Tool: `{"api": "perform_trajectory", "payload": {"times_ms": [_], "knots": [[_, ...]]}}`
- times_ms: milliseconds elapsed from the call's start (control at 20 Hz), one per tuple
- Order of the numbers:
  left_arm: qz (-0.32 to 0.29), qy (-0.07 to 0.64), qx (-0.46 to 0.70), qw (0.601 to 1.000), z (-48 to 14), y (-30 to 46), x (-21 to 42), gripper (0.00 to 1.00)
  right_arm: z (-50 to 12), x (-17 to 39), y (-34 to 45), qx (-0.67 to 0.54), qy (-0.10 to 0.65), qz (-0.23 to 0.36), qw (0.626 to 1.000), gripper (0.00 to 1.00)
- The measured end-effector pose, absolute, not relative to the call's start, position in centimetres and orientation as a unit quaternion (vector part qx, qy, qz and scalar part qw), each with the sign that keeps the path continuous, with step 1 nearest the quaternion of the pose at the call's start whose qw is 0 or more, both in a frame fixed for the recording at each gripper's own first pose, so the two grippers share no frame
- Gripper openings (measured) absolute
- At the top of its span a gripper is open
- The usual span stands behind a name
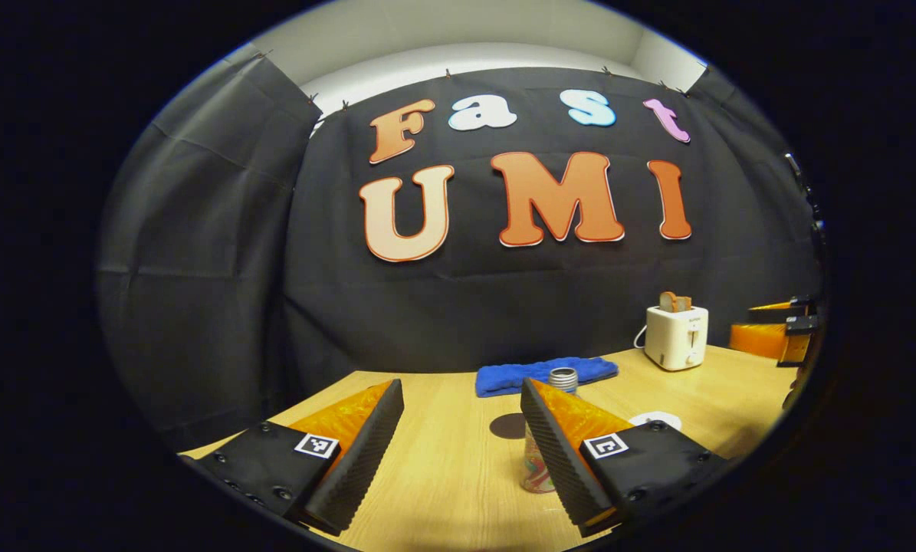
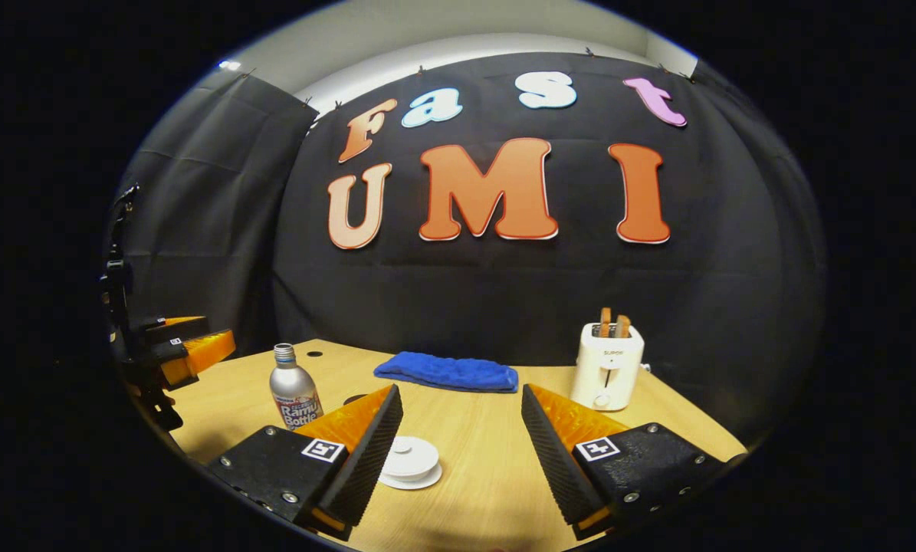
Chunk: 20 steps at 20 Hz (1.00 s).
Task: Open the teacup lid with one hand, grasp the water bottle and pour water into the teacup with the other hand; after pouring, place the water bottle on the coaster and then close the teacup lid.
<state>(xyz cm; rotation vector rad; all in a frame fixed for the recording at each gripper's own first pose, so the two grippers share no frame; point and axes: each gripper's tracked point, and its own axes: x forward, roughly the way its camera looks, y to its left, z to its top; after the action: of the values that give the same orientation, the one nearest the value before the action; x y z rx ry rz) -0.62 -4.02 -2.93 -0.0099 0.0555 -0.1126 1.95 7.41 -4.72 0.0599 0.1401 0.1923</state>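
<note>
**Both grippers wide open above the tabletop, bottle and lidded teacup untouched**

In the left gripper view, the water bottle (image 1: pixel 547 429) stands upright on the tabletop (image 1: pixel 458 452), but most of its body is hidden behind one finger of the left gripper (image 1: pixel 461 452); its threaded metal neck and a strip of its patterned base show. A dark round coaster (image 1: pixel 508 425) lies just beside it, partly covered by the same finger. The white teacup (image 1: pixel 655 419) peeks over the gripper body as a small pale arc, too little to make out its lid. The left gripper's fingers are spread far apart and hold nothing.

The right gripper view gives the bottle (image 2: pixel 293 397) whole and clear: silver, capless neck, labelled body, upright near the tabletop's far left part. The teacup (image 2: pixel 409 460) sits low between the fingers of the right gripper (image 2: pixel 461 452), its lid in place, one edge hidden behind a finger. Those fingers are likewise spread wide and empty.

A folded blue towel (image 2: pixel 448 371) lies at the back by the wall, and a white toaster (image 2: pixel 607 366) with bread in its slots stands to its right. Each view catches the other gripper at its edge, cut off and too distorted to read.
</note>
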Motion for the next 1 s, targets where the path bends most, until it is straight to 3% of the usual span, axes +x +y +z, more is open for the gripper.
{"api": "perform_trajectory", "payload": {"times_ms": [400,800,1000], "knots": [[-0.108,0.058,-0.014,0.992,-6.1,-7.8,-1.4,0.98,-10.2,4.1,12.3,0.011,0.139,0.152,0.979,0.93],[-0.143,0.092,-0.018,0.985,-9.3,-10.5,-1.5,1.0,-14.6,6.0,14.8,0.017,0.184,0.183,0.965,0.78],[-0.146,0.104,-0.019,0.984,-10.4,-10.8,-1.3,1.0,-16.2,6.5,15.2,0.016,0.198,0.191,0.961,0.63]]}}
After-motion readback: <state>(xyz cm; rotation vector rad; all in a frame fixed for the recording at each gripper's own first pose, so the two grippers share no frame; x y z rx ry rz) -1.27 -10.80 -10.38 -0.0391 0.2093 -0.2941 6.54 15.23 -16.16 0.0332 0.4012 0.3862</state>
